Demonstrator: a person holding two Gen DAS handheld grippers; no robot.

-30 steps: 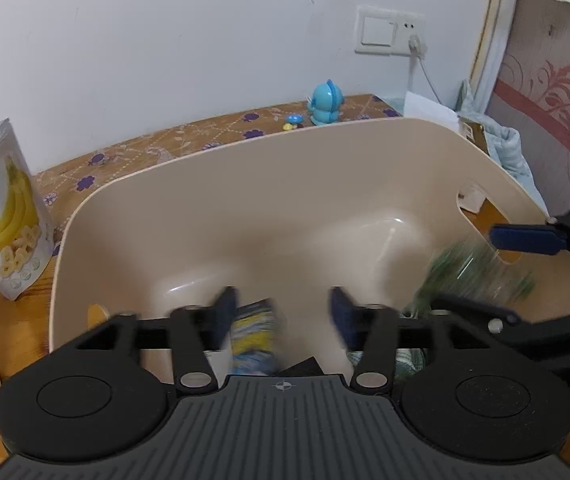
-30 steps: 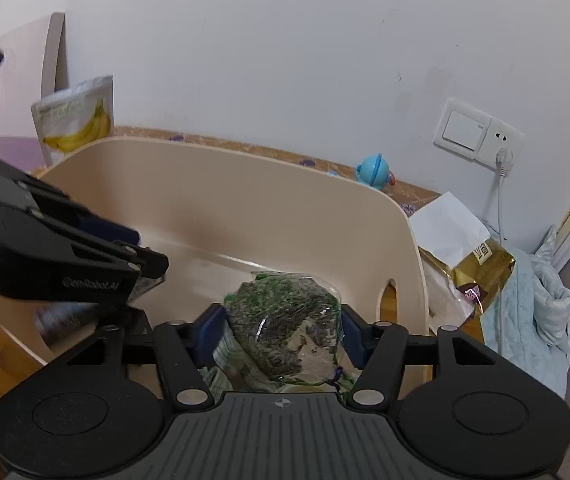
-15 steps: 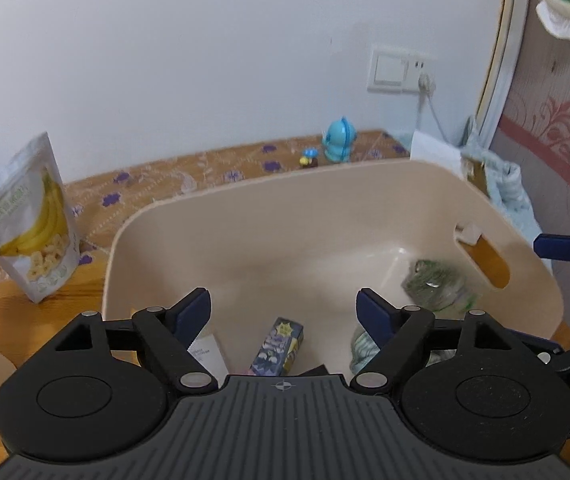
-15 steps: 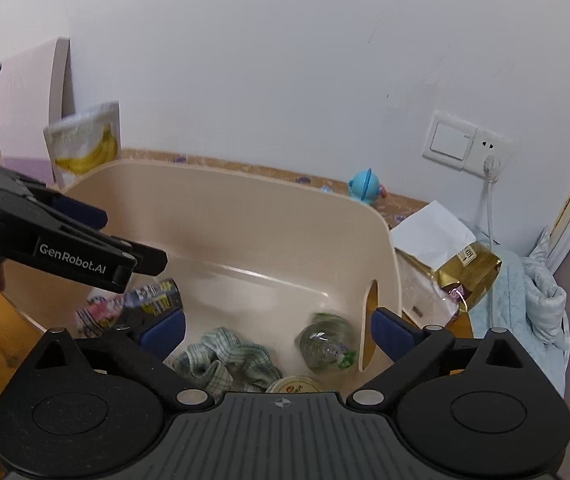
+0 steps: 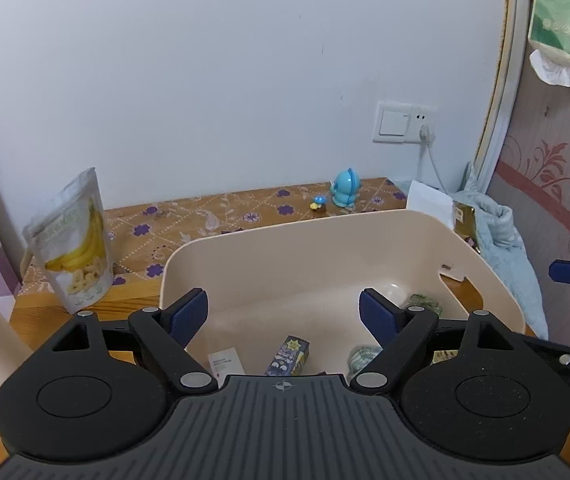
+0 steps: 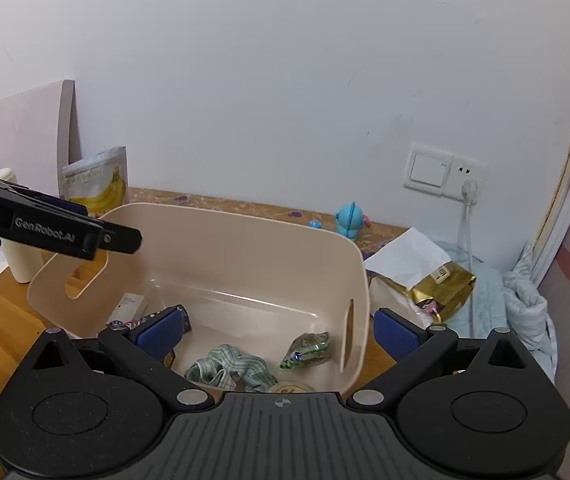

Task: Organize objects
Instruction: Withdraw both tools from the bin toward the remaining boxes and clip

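A cream plastic bin stands on the wooden table. Inside lie a green snack packet, a blue patterned box, a white card and a green checked cloth. My left gripper is open and empty, held above the bin's near side. My right gripper is open and empty above the bin's right end. A banana chips pouch stands left of the bin.
A blue toy figure and a tiny mushroom toy stand at the wall. A gold packet, white paper and light blue cloth lie right of the bin. A cream cup stands left.
Both grippers opened and rose back from the bin. The right one let go of the green snack packet, which now lies in the bin; the left released the blue box.
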